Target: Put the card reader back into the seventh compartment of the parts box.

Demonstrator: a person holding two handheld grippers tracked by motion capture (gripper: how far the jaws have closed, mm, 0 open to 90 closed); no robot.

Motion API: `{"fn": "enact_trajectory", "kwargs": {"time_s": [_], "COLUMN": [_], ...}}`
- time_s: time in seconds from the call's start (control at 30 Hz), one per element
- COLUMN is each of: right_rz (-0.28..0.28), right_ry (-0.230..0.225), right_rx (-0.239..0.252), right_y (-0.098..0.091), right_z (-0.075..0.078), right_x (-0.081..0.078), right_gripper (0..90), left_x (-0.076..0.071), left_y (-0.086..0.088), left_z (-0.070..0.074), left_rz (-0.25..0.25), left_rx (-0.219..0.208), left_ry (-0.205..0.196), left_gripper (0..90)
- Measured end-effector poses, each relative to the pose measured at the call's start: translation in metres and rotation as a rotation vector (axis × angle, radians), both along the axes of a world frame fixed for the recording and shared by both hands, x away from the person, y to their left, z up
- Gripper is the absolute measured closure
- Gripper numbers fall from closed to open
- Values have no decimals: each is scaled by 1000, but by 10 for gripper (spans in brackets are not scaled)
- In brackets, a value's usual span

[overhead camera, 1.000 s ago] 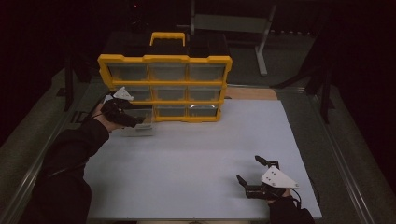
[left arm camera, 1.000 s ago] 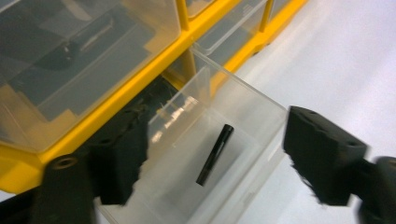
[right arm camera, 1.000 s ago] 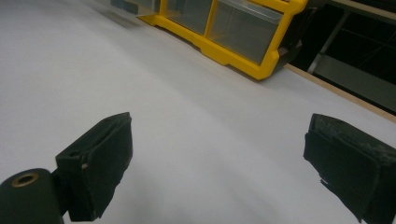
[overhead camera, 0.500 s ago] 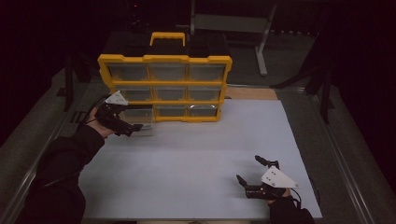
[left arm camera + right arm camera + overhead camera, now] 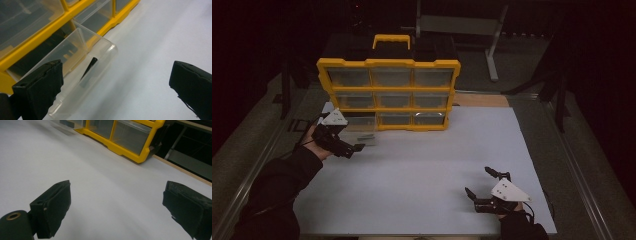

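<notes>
A yellow organizer (image 5: 388, 64) with clear drawers stands at the back of the white table (image 5: 422, 165). Its bottom-left drawer (image 5: 363, 136) is pulled out onto the table. In the left gripper view this clear drawer (image 5: 75, 47) holds a thin black piece (image 5: 90, 65). My left gripper (image 5: 354, 150) hovers just in front of the drawer; its jaws have just been opening and now stand wide, the pads (image 5: 40, 87) touching nothing. My right gripper (image 5: 477, 181) rests near the table's front right, open and empty, with its pads (image 5: 53, 207) far apart.
The organizer's yellow corner (image 5: 140, 155) lies well ahead of the right gripper. A metal stand (image 5: 492, 45) sits behind the table. Metal rails (image 5: 272, 145) run along both table sides. Bare white tabletop spans the space between the two grippers.
My left gripper has let go of the drawer and drawn back from the organizer toward the near left. The drawer stays pulled out. The right gripper has not moved.
</notes>
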State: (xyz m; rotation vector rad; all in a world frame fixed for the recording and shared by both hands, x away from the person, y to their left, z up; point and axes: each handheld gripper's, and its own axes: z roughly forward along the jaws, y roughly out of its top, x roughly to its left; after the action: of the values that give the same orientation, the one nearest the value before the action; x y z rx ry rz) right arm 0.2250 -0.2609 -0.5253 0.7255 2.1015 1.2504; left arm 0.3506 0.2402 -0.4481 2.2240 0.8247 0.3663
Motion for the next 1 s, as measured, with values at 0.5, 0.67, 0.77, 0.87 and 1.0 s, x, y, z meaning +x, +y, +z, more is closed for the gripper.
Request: {"fn": "enact_trajectory", "kwargs": {"time_s": [0.5,0.67,0.77,0.87,1.0], "right_rz": [-2,-2,-2,0,1], "right_ry": [-2,-2,-1,-1,1], "right_rx": [4,3,6,2,4], "right_y": [1,1,1,1,1], "right_z": [1,1,1,0,0], "right_x": [-1,-1,-1,-1,-1], "right_gripper": [80,80,80,80,80], "left_x": [-33,-39,-42,-44,-49], "left_y": [8,11,11,12,10], "left_z": [-11,-18,-23,-28,-35], "left_rz": [12,20,23,25,20], "left_rx": [-49,-66,-81,-86,-91], "left_ry": [-17,-11,-2,1,2], "left_gripper": [0,0,0,0,0]}}
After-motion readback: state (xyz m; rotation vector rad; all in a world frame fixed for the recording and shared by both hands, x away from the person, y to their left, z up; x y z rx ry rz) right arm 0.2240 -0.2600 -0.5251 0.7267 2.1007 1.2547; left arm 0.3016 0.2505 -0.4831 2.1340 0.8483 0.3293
